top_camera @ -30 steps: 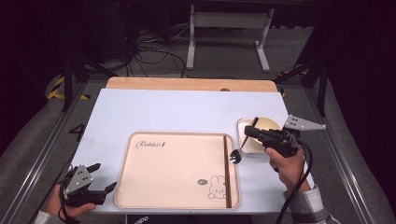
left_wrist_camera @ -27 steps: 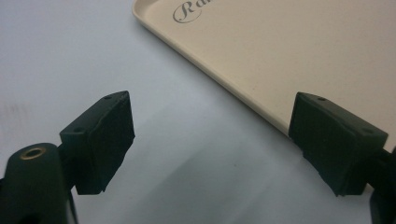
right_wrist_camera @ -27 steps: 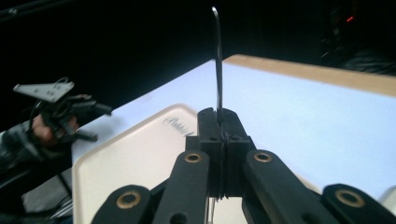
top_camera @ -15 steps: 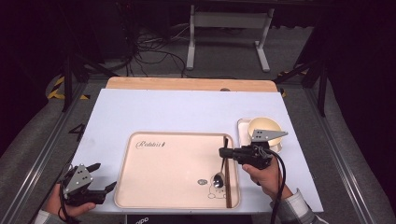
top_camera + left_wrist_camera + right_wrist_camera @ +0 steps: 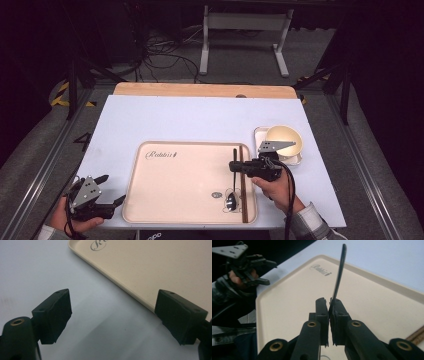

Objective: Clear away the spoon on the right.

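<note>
A black spoon [image 5: 231, 202] lies with its bowl on the beige tray [image 5: 185, 185], near the tray's front right, its thin handle [image 5: 340, 267] pointing toward the back. My right gripper [image 5: 233, 166] reaches in from the right and is shut on the handle partway along it. Its jaws have just been opening a little, and in the right gripper view [image 5: 329, 301] the handle still sits between the tips, against one pad. My left gripper [image 5: 114, 188] rests open on the white tabletop just off the tray's front left corner, nothing between its jaws [image 5: 113, 315].
Brown chopsticks [image 5: 243, 185] lie along the tray's right edge, right beside the spoon. A cream bowl [image 5: 283, 139] sits on a small white dish [image 5: 257, 134] to the right of the tray. A wooden board [image 5: 200, 90] borders the table's far edge.
My right gripper has carried the spoon left and down from beside the bowl to the tray, where the spoon's bowl now rests. The left gripper has stayed put.
</note>
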{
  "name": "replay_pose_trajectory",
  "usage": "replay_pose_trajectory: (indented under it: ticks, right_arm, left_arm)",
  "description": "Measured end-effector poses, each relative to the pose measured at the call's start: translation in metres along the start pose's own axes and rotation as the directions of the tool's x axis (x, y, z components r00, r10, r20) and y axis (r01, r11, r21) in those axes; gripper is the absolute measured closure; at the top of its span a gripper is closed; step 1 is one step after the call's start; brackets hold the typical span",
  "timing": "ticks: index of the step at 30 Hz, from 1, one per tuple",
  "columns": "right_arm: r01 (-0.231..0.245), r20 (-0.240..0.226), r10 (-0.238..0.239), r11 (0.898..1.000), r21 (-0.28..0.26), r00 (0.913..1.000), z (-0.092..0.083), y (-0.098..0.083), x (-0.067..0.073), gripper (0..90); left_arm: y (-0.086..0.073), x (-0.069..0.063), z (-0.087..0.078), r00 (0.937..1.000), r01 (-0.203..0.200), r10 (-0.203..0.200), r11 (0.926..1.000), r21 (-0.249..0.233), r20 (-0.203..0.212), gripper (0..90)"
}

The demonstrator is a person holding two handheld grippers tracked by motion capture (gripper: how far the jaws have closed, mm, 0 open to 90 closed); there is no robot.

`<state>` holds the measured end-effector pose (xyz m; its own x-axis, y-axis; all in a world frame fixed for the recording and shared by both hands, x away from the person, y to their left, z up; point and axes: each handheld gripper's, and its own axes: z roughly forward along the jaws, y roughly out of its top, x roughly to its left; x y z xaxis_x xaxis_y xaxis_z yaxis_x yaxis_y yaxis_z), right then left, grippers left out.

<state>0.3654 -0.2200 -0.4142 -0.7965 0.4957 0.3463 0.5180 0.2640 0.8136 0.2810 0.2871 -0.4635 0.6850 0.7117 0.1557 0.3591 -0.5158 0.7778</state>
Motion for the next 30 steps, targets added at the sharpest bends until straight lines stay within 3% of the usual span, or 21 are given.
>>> replay_pose_trajectory:
  ticks: [8, 15, 24, 30]
  right_arm:
    - [-0.004, 0.064, 0.0, 0.998, 0.069, 0.9979, 0.015, -0.007, -0.01, 77.5]
    - [-0.009, 0.154, -0.011, 0.991, 0.131, 0.988, 0.029, -0.012, -0.01, 69.1]
    - [-0.035, 0.227, -0.007, 0.983, 0.181, 0.9739, 0.036, -0.016, -0.01, 54.5]
    - [-0.026, 0.247, -0.018, 0.984, 0.175, 0.9689, 0.034, -0.015, -0.011, 48.7]
  left_arm:
    - [0.0, 0.0, 0.001, 1.0, 0.001, -0.001, 1.0, 0.007, -0.002, 14.8]
    - [0.0, 0.0, 0.002, 1.0, -0.001, 0.001, 0.9999, 0.016, 0.007, 14.8]
    - [-0.001, 0.0, 0.002, 1.0, -0.001, 0.001, 0.9999, 0.016, 0.007, 14.8]
    - [0.0, 0.0, 0.003, 1.0, -0.005, 0.004, 0.9998, 0.019, 0.008, 14.8]
